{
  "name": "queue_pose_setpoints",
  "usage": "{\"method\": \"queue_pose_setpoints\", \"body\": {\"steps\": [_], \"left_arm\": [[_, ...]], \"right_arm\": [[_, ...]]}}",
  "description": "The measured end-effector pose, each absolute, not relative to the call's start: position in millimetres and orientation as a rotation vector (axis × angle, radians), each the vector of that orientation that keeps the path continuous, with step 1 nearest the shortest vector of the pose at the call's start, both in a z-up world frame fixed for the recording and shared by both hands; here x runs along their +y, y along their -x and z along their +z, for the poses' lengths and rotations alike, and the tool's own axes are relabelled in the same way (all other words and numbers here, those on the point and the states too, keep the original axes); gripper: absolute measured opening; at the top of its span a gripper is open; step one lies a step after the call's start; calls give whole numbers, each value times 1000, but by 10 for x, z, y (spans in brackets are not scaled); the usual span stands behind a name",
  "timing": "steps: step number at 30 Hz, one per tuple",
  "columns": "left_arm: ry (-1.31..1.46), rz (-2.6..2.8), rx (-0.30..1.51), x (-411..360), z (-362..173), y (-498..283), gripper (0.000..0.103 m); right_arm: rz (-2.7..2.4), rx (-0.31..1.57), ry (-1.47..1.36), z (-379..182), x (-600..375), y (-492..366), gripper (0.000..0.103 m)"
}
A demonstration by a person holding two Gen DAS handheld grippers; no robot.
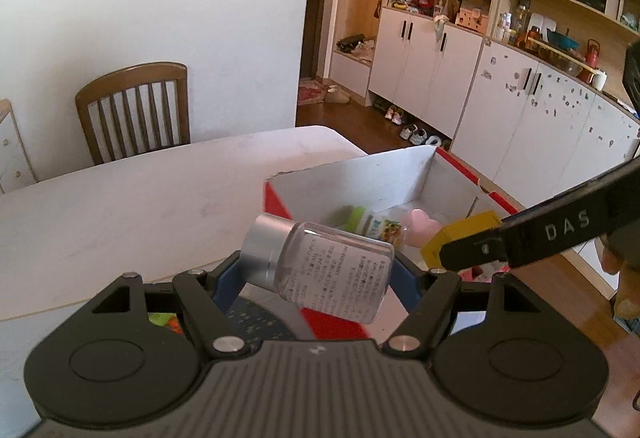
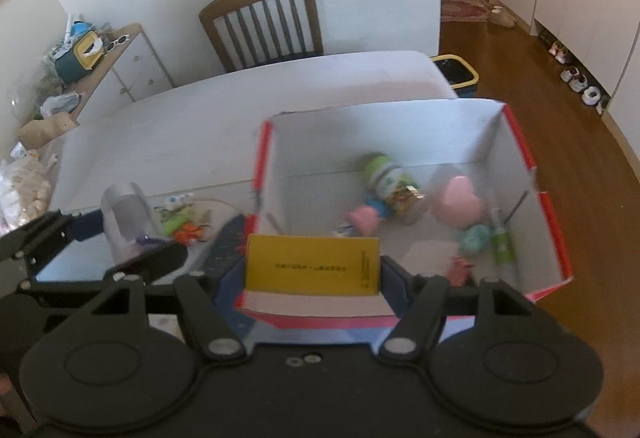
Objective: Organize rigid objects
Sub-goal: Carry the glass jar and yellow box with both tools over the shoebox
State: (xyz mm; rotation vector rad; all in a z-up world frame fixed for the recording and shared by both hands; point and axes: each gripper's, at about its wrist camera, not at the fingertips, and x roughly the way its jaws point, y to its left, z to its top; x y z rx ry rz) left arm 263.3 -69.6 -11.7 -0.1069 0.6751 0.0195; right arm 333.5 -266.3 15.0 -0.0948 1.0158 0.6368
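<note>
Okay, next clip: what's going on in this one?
A person with a gripper in each hand is sorting small items into a red-and-white cardboard box on a white table. The left gripper holds a clear bottle with a silver cap, tilted, just short of the box. The right gripper holds a yellow carton over the box's near edge. Several things already lie inside, among them a green-capped bottle and a pink heart-shaped object. A few small toys sit on the table beside the box.

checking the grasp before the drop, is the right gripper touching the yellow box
Touching. The right wrist view shows the yellow box clamped between the right gripper fingers, both side edges against them.
</note>
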Motion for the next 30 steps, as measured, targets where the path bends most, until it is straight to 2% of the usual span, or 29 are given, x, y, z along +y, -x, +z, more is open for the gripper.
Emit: {"method": "queue_pose_setpoints", "body": {"steps": [16,30], "left_arm": [[101,-24,801,-1204,-332,-3481,76],[65,86,967,-1336,-733,-4295,76]], "right_arm": [[634,1037,164,-184,-3172,-3796,70],[687,1059,318,-559,-3079,-4180,70]]}}
